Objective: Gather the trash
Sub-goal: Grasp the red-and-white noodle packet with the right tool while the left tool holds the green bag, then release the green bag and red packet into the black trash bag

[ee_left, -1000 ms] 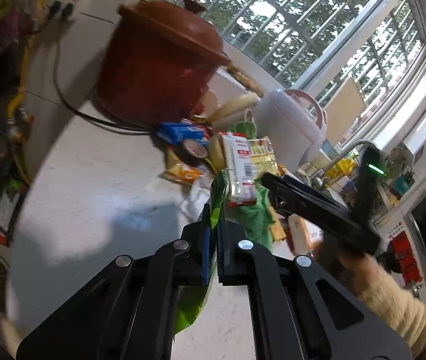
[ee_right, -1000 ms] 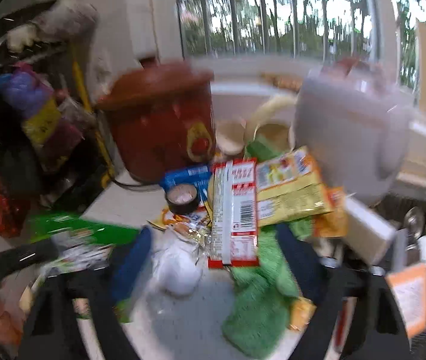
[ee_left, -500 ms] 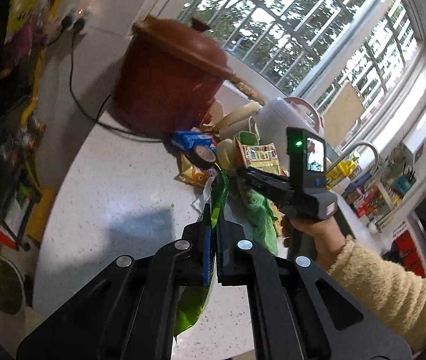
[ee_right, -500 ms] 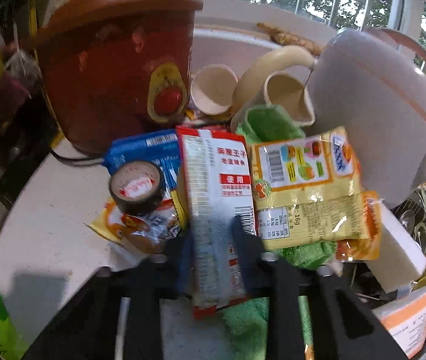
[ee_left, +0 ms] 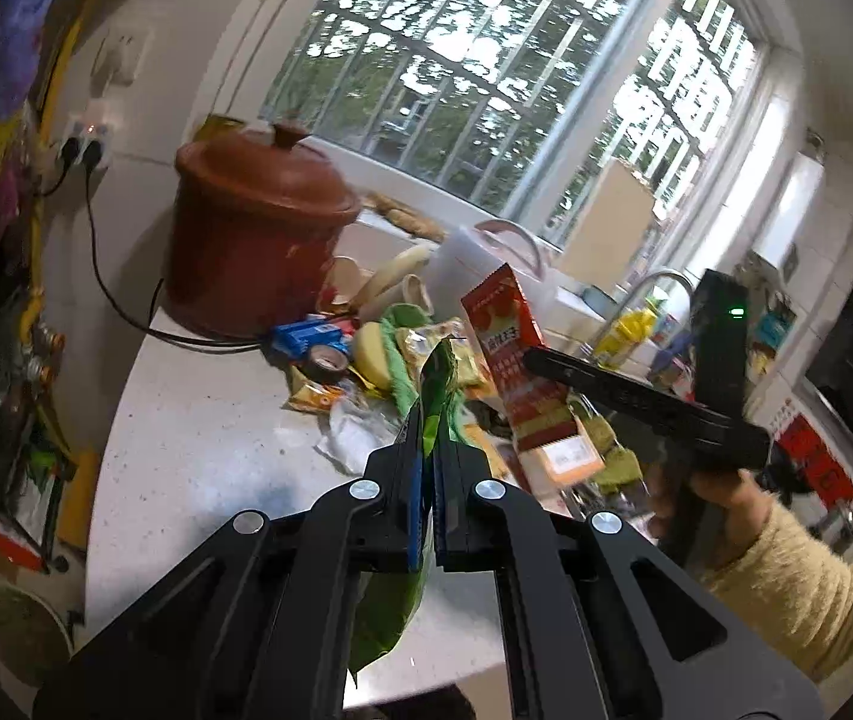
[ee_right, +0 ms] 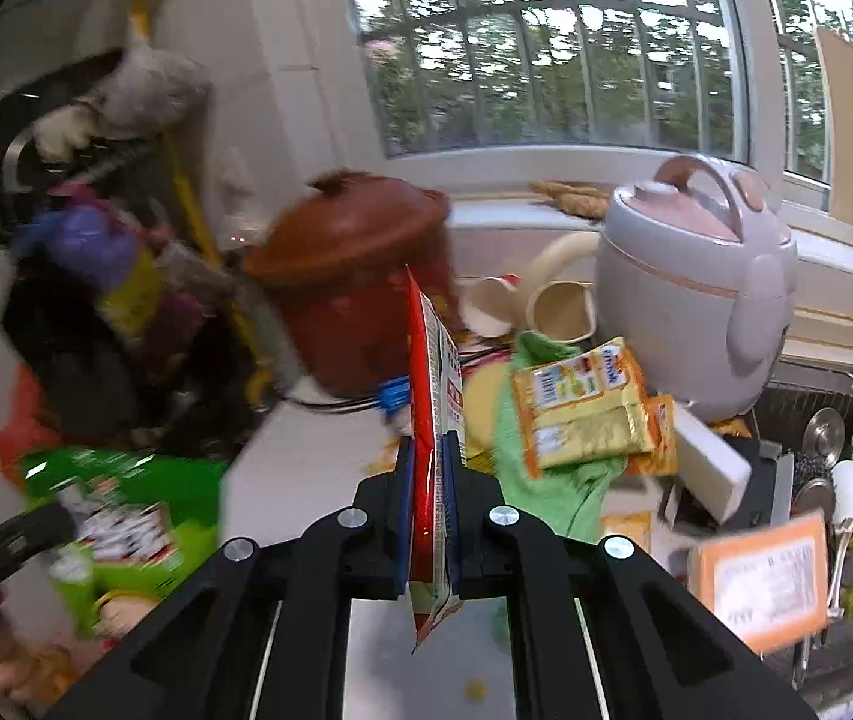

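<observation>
**Both grippers loaded with wrappers above the counter**

Left gripper (ee_left: 430,456): jaws pressed together on a green wrapper (ee_left: 435,396). The wrapper passes between the pads, its crumpled top sticking up past the fingertips and its lower end hanging below the jaws. Seen from the right wrist, the same wrapper is a blurred green shape with red and white print at lower left.

Right gripper (ee_right: 427,468): jaws closing, nearly together, with a red wrapper (ee_right: 426,372) between them. The pads press its two faces. The packet stands edge-on and upright, its top rising in front of the red-brown crock pot (ee_right: 354,276), its torn bottom corner dangling under the jaws. In the left wrist view the packet is clear of the countertop (ee_left: 198,420), held out from a hand in a cream fuzzy sleeve (ee_left: 810,594).

Still lying on the counter: a yellow snack packet (ee_right: 582,408) on a green cloth (ee_right: 552,474), a blue packet (ee_left: 306,333), a roll of tape (ee_left: 329,358), a crumpled white wrapper (ee_left: 354,432). All sit bunched between the crock pot and the pale rice cooker (ee_right: 696,288). A sink with utensils lies at far right; details there are too blurred to read.
</observation>
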Demonstrator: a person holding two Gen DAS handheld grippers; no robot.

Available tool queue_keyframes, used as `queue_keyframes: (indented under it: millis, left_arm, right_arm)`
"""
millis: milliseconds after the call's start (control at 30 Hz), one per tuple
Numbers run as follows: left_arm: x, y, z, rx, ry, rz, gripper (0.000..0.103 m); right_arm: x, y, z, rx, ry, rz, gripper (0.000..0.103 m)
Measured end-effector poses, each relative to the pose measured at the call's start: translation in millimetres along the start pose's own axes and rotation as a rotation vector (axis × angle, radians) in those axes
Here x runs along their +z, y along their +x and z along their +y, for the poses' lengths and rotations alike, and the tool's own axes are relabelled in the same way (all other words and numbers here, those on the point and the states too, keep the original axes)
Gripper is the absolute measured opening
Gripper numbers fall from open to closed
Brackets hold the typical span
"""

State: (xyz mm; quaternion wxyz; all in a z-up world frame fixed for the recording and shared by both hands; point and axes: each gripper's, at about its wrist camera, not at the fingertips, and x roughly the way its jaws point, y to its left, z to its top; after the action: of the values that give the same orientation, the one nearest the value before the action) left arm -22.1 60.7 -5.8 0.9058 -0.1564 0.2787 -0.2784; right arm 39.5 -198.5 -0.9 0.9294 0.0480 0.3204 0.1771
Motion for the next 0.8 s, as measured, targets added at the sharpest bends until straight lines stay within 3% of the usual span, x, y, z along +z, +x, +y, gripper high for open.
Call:
queue_keyframes:
  millis: [133,400,633,800]
  left_arm:
    - [-23,-31,-20,-0.029,0.063,0.056,0.002]
    - [-101,-61,-37,-0.065,0.113,0.351,0.002]
    - [-197,-8,-10,-0.017,0.066,0.539,0.002]
    - [-265,56,19,0.029,0.072,0.642,0.002]
  right_arm:
    - [-34,-47,16,0.068,-0.020,0.034,0.009]
    - [-145,-83,26,0.143,0.081,0.371,0.009]
    - [-255,-44,24,0.068,0.107,0.560,0.009]
    - [-321,10,3,0.020,0.114,0.608,0.009]
